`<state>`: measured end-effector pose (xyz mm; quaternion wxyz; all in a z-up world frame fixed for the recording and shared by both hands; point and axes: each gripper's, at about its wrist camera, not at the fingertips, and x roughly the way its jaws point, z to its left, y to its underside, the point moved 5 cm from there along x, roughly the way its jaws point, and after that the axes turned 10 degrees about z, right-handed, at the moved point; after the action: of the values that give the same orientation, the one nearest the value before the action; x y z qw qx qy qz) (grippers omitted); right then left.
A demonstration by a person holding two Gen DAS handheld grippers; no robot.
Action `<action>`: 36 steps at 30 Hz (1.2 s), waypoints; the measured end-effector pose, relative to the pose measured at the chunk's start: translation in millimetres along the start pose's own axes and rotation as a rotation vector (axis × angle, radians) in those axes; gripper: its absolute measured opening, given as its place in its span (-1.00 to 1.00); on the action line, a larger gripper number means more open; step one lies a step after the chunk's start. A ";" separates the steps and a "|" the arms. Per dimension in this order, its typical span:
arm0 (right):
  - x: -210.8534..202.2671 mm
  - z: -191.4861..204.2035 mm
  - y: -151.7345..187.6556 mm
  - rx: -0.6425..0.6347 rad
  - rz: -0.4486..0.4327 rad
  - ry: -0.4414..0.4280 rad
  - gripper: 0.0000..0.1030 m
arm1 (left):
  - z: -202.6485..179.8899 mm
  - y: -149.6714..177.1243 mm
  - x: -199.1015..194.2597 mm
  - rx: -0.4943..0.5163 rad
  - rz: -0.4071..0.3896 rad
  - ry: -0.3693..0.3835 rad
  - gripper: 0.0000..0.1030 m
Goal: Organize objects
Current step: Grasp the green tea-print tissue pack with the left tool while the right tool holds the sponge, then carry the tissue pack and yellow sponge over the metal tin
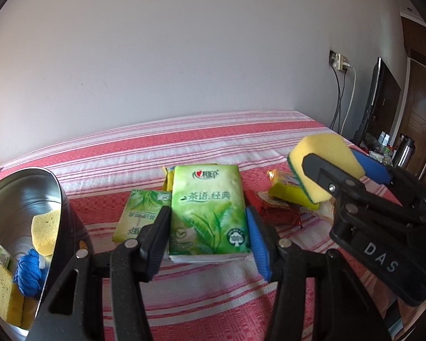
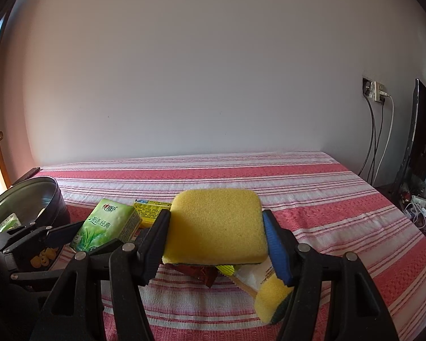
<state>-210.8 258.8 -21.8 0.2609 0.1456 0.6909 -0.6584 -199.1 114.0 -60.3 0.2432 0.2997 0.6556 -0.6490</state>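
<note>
My left gripper (image 1: 208, 227) is shut on a green tissue pack (image 1: 208, 207), held just above the striped bed; the pack also shows in the right wrist view (image 2: 108, 224). My right gripper (image 2: 215, 233) is shut on a yellow sponge (image 2: 217, 221) with a green underside, lifted above the pile; this sponge shows in the left wrist view (image 1: 323, 164). A metal bowl (image 1: 54, 187) at the left holds sponges, blue yarn (image 1: 28, 275) and a small green pack.
On the bed lie a second green tissue pack (image 1: 139, 213), yellow packets (image 1: 289, 193), a red wrapper (image 1: 275, 213) and another yellow sponge (image 2: 271, 298). The white wall stands behind the bed. A TV (image 2: 423, 142) and cables are at the right.
</note>
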 end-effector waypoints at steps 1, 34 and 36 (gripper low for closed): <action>-0.5 0.1 0.0 -0.001 -0.002 0.002 0.27 | 1.4 0.4 -1.8 -0.003 -0.008 -0.005 0.01; -6.1 -0.9 -1.0 0.005 -0.026 0.028 0.27 | 19.0 2.5 -26.7 -0.072 -0.179 -0.080 0.01; -6.6 -0.7 -1.4 0.003 -0.030 0.031 0.27 | 19.8 2.7 -28.4 -0.075 -0.187 -0.083 0.01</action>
<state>-206.2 260.4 -17.0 0.2400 0.1458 0.6959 -0.6610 -178.7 92.1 -42.9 0.2194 0.2007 0.6939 -0.6558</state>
